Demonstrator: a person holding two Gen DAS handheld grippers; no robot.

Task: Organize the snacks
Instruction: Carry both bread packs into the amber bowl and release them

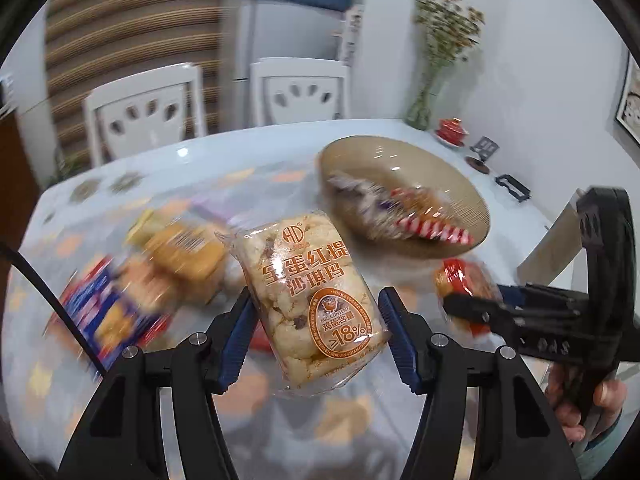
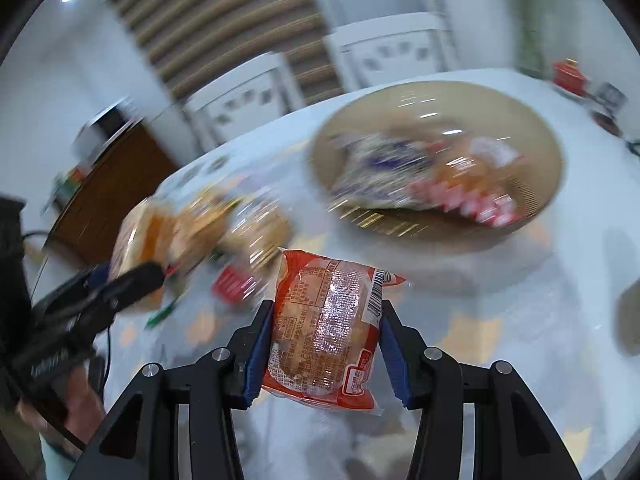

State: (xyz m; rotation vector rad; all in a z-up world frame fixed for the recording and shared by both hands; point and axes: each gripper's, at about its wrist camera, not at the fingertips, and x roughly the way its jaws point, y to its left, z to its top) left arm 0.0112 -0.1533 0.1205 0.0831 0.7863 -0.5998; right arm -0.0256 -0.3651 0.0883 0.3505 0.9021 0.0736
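My left gripper (image 1: 316, 308) is shut on a clear-wrapped cake pack with orange print (image 1: 308, 280) and holds it above the table. My right gripper (image 2: 326, 320) is shut on a red-orange bun pack (image 2: 324, 328), also off the table. A beige bowl (image 1: 400, 148) (image 2: 440, 92) stands beyond both, with several wrapped snacks in it. In the left wrist view the right gripper (image 1: 472, 300) shows at the right with its red pack (image 1: 464, 276). In the right wrist view the left gripper (image 2: 132, 276) shows at the left. Both views are motion-blurred.
Loose snack packs (image 1: 180, 260) (image 2: 240, 232) and a blue pack (image 1: 100, 312) lie on the white table (image 1: 240, 148), left of the bowl. Two white chairs (image 1: 144, 112) stand behind. A vase of flowers (image 1: 424, 100) and a red cup (image 1: 450, 130) sit at the far right.
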